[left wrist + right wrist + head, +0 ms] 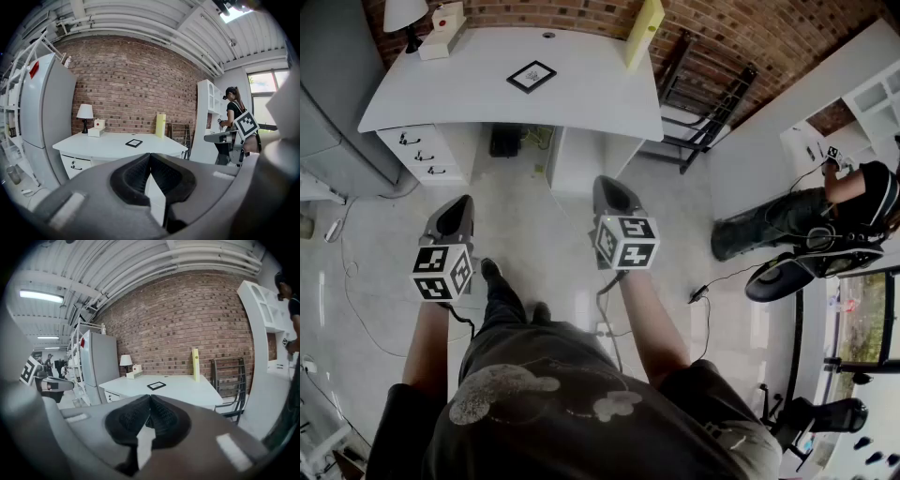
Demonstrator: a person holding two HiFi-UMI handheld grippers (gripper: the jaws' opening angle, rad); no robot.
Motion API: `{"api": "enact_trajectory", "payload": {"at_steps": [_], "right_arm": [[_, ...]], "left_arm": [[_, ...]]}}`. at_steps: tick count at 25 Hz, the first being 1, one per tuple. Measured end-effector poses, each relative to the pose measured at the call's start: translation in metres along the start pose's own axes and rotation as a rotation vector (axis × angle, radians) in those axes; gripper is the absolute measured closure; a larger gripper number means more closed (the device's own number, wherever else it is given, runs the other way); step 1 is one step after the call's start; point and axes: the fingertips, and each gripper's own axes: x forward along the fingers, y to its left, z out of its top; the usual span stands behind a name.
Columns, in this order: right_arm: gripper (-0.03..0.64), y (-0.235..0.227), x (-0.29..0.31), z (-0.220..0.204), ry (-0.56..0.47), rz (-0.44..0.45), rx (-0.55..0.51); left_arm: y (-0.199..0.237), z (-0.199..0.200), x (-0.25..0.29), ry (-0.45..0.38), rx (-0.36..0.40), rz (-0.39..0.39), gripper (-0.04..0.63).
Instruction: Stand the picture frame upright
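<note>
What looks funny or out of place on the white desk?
The small black picture frame lies flat near the middle of the white desk instead of standing. It sits askew to the desk's edges. Nothing looks spilled or broken.

Brick wall (pixel 136 84), white desk (pixel 581 103), pale floor (pixel 375 281)

Small square picture frame (pixel 532 76), thin black border round a pale inside. Flat on its back, face up, not upright. Turned cornerwise to the edges of the white desk (pixel 581 103), near the middle of the top, well apart from every edge.
</note>
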Motion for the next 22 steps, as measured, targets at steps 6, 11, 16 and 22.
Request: {"api": "enact_trajectory", "payload": {"at_steps": [6, 11, 16, 22], "right_arm": [[0.612, -0.008, -0.003, 0.000, 0.001, -0.018, 0.008], [0.612, -0.008, 0.000, -0.001, 0.002, -0.022, 0.018], [0.612, -0.006, 0.006, -0.005, 0.001, -0.021, 0.053], [0.612, -0.008, 0.022, 0.001, -0.033, -0.043, 0.098]], "left_arm": [[0.001, -0.004, -0.004, 0.013, 0.002, 0.010, 0.584], [0.006, -0.006, -0.003, 0.018, -0.006, 0.014, 0.584], [0.010, -0.014, -0.003, 0.032, -0.031, 0.016, 0.584], [0.032, -0.005, 0.008, 0.013, -0.024, 0.040, 0.584]]}}
